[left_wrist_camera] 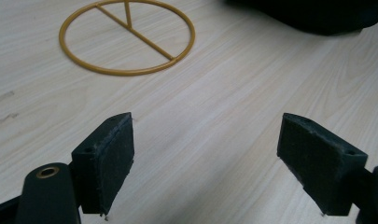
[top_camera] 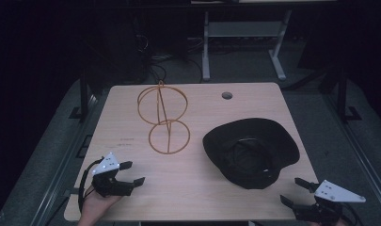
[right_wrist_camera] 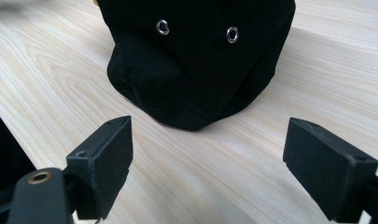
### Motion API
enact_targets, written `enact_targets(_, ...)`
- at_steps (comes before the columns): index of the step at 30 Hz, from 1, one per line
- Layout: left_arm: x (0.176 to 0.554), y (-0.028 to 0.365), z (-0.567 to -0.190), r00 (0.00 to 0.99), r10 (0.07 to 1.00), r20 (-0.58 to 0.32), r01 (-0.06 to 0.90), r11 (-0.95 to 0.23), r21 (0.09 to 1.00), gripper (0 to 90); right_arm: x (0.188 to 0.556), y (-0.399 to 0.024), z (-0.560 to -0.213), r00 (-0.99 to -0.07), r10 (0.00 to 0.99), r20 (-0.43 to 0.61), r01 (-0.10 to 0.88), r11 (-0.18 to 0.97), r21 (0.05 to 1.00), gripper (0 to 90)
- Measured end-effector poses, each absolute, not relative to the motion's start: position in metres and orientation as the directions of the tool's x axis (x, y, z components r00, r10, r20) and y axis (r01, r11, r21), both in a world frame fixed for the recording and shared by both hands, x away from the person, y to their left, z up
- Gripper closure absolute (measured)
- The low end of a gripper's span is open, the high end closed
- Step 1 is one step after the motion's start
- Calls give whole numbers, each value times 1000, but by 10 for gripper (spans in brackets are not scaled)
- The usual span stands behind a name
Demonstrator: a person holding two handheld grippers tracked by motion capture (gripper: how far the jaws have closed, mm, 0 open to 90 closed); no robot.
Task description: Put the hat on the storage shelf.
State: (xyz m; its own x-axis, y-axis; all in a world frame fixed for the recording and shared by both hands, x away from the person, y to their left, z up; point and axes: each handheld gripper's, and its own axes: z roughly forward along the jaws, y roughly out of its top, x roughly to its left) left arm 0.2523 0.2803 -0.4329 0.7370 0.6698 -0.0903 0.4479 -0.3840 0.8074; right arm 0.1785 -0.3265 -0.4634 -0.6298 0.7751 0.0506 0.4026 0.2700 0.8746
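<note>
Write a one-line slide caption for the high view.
Two open hand-held grippers, left and right, wait at the near table edge before a gold wire stand and a black hat.

Black hat, silver eyelets; gold wire stand; pale woodgrain table.

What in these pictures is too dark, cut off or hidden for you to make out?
- Inside of the black hat: high view, lost in shadow.
- Top of the hat: right gripper view, cut off by the upper edge.
- Upper ring of the gold wire stand: left gripper view, cut off at the top edge.
- Room beyond the table: high view, too dark.
- Right tongs: person's hand cut off by the bottom edge.
</note>
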Motion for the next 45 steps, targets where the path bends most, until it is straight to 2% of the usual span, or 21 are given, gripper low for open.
enact_targets(8, 252, 271, -431, 755, 651, -78, 428, -400, 810, 179, 177, -326, -463, -632, 774, 42, 409, 287, 866, 154)
enact_targets(10, 254, 268, -430, 764, 640, -82, 424, -402, 811, 179, 174, -328, -462, -627, 776, 61, 397, 251, 882, 154)
enact_targets(18, 253, 250, -422, 797, 600, -61, 384, -427, 818, 178, 175, -329, -460, -624, 779, 57, 397, 254, 882, 154)
enact_targets(45, 269, 156, -383, 913, 407, -26, 263, -539, 800, 174, 178, -325, -461, -641, 765, 54, 396, 270, 878, 151)
